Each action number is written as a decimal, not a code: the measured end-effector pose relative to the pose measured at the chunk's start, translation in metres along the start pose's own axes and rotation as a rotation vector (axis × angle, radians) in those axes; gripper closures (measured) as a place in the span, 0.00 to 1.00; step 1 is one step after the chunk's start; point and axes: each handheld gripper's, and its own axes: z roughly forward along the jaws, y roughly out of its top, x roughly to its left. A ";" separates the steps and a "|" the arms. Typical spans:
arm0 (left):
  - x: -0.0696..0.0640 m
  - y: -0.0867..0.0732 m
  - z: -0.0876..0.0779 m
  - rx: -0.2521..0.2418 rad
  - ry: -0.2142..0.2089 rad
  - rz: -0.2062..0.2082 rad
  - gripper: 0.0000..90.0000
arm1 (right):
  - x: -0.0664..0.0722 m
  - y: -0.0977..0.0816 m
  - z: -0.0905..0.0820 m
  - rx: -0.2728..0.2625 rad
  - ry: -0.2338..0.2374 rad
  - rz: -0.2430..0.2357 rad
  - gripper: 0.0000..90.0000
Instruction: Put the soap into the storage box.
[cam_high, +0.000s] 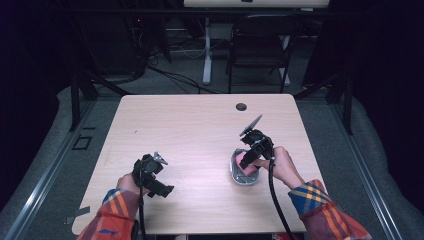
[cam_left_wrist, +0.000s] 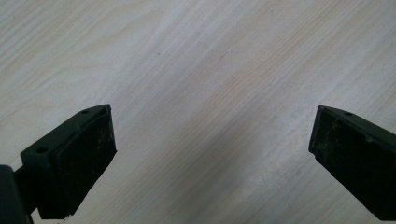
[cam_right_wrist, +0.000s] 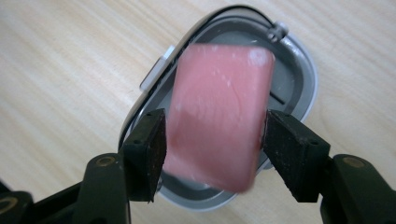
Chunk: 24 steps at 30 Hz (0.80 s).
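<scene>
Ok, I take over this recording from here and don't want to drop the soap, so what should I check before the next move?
1. Right gripper clamped on pink soap bar: ok, a jaw on each side.
2. Soap over grey soap dish: ok.
3. Soap resting in the dish or lifted: cannot tell.
4. Left gripper open and holding nothing: ok.
5. Left gripper away from the dish: ok, near the table's left side.
6. Dish well inside the table's edge: ok.

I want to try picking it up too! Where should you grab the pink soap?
Grip the pink soap bar across its two long flat sides, coming from above, as the right hand-held gripper does. Those sides are parallel, and the grey soap dish blocks any lower approach.
</scene>
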 end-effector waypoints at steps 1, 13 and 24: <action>0.000 0.000 0.000 0.000 0.000 0.000 0.00 | 0.001 -0.001 -0.001 -0.002 0.016 0.002 0.47; 0.000 0.000 0.001 0.007 -0.003 0.005 0.01 | 0.001 -0.005 -0.012 -0.040 0.022 -0.045 0.45; 0.000 0.000 0.001 0.002 0.000 0.002 0.00 | -0.007 -0.017 -0.029 -0.084 -0.032 -0.070 0.39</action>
